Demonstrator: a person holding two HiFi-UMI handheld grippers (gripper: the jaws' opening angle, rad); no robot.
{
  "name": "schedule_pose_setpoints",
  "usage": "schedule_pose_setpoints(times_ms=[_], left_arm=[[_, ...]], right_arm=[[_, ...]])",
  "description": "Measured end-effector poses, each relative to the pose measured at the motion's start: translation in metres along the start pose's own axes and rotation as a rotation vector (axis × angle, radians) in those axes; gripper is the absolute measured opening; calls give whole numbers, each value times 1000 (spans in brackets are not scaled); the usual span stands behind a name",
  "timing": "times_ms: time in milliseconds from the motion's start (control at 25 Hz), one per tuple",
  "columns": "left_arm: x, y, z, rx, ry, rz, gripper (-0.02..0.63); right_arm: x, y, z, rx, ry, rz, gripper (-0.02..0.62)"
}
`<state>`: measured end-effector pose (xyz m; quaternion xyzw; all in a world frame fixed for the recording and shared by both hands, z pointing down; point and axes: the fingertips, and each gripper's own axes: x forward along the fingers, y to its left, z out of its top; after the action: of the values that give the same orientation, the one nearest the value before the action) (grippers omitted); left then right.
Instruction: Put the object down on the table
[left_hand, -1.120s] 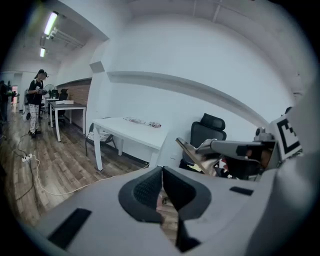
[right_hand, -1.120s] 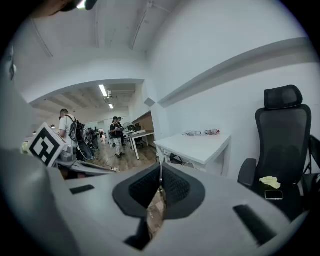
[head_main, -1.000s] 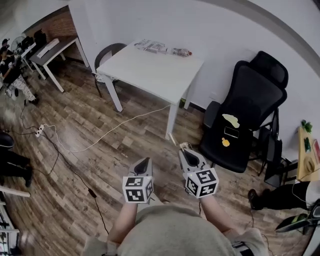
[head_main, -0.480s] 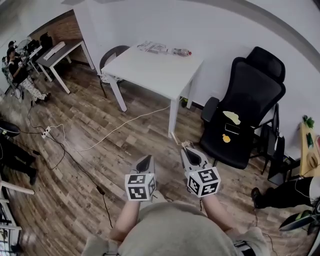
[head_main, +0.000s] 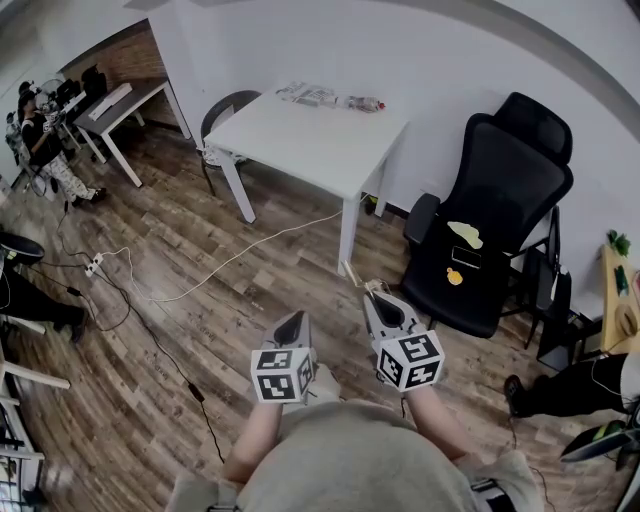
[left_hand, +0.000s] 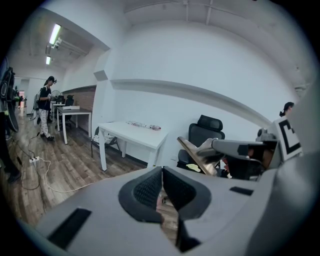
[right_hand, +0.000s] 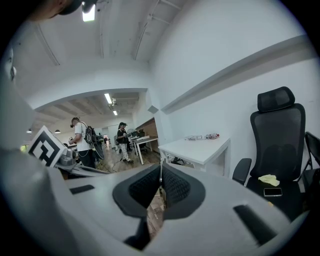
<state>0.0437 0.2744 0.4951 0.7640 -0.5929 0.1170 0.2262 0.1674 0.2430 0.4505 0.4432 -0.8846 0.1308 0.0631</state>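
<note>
My right gripper is shut on a thin, flat, pale brown strip that sticks out forward from its jaws over the wooden floor. In the left gripper view the same strip slants up to the left from the right gripper. In the right gripper view only its edge shows between the pads. My left gripper is beside it, shut with nothing in it. The white table stands ahead, well beyond both grippers. Both are held close to the person's body.
Some packets lie along the table's far edge by the wall. A black office chair with a yellow cloth and a phone on its seat stands to the right. A white cable runs across the floor. A person stands by desks far left.
The head view has shifted a little, and the table and chair sit slightly differently in frame. Both grippers keep the same pose, and the right one still holds the strip.
</note>
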Motion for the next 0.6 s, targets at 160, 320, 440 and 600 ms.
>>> schedule_pose_setpoints(times_ms=[160, 320, 440, 600], left_arm=[[11, 4, 4, 0, -1, 5, 11], [28, 12, 10, 1, 3, -2, 11], [43, 21, 18, 0, 8, -4, 11], [66, 39, 32, -4, 9, -4, 11]], right_arm=[[10, -5, 4, -3, -4, 2, 9], [28, -14, 8, 1, -5, -3, 9], [46, -20, 13, 5, -4, -6, 9], [75, -27, 20, 7, -6, -7, 9]])
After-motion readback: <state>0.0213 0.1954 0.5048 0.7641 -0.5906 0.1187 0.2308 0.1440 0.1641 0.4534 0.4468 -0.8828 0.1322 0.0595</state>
